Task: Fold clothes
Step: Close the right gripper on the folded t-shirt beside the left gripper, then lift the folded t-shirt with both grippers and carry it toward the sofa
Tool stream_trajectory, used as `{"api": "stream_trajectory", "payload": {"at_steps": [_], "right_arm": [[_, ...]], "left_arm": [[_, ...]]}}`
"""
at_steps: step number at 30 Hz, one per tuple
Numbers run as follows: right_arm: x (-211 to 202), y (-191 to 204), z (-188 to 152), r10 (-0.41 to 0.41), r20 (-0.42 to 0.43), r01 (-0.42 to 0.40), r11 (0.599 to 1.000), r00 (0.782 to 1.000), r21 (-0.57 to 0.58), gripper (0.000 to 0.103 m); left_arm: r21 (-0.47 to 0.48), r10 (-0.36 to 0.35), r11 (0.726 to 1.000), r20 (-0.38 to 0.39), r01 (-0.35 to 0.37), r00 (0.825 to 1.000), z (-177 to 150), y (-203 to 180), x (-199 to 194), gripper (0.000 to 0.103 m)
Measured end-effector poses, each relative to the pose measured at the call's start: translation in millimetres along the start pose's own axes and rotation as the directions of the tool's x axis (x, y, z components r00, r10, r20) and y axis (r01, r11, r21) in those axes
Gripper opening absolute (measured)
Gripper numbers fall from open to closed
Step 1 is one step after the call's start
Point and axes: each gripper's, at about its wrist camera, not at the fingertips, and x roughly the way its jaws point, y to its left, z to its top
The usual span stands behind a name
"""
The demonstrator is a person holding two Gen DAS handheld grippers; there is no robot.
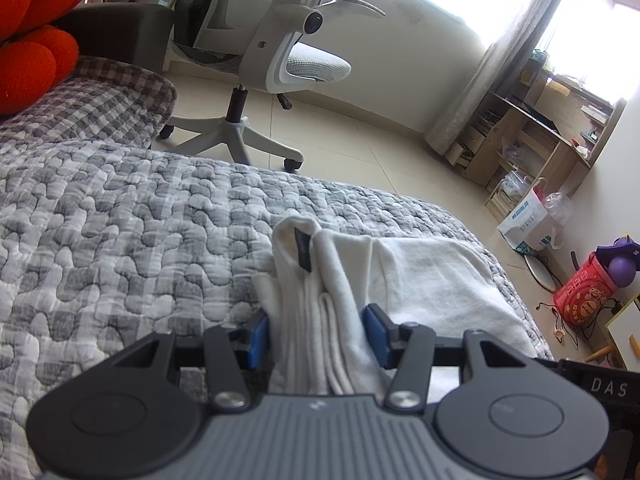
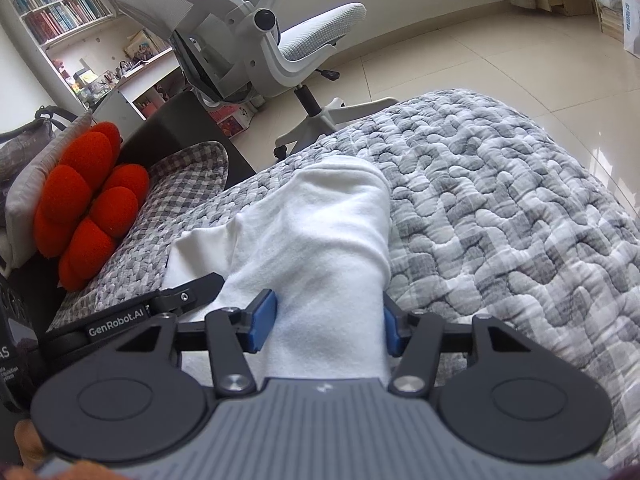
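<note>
Open quilt (image 2: pixel 500 208) lies right of the white garment (image 2: pixel 320 232); red cushion (image 2: pixel 88 204) crowds the left.

We look from two cameras, each mounted just behind a gripper and aimed forward and downward along its fingers. The left wrist view sits low and close over the quilted bed (image 1: pixel 120 220), with the office chair (image 1: pixel 272 60) at twelve o'clock and the wooden shelves (image 1: pixel 532 136) at two. The right wrist view is equally close, rolled counterclockwise, the chair (image 2: pixel 260 36) at eleven and the red cushion (image 2: pixel 88 204) at nine. Both share bed, white garment (image 2: pixel 320 232), chair and cushion.
</note>
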Motion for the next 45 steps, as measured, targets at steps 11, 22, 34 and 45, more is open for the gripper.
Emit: {"api": "stream_trajectory", "payload": {"at_steps": [11,22,34,45], "right_arm": [[-3,12,0,-0.022,0.038,0.024,0.998,0.999,-0.058,0.047],[-1,13,1,-0.019,0.036,0.021,0.998,0.999,-0.067,0.041],[1,-4,2,0.033,-0.012,-0.032,0.999,0.999,0.037,0.050],[-7,11,-6,-0.015,0.050,0.017,0.998,0.999,-0.052,0.037]], "left_arm": [[-0.008,-0.010,1.000,0.002,0.010,1.000,4,-1,-5,0.046],[0.002,-0.019,1.000,0.007,0.019,1.000,6,1,-4,0.041],[0.024,-0.022,0.999,0.016,0.021,1.000,0,-3,-1,0.045],[0.062,-0.020,0.998,0.031,0.018,0.999,3,-9,-6,0.036]]}}
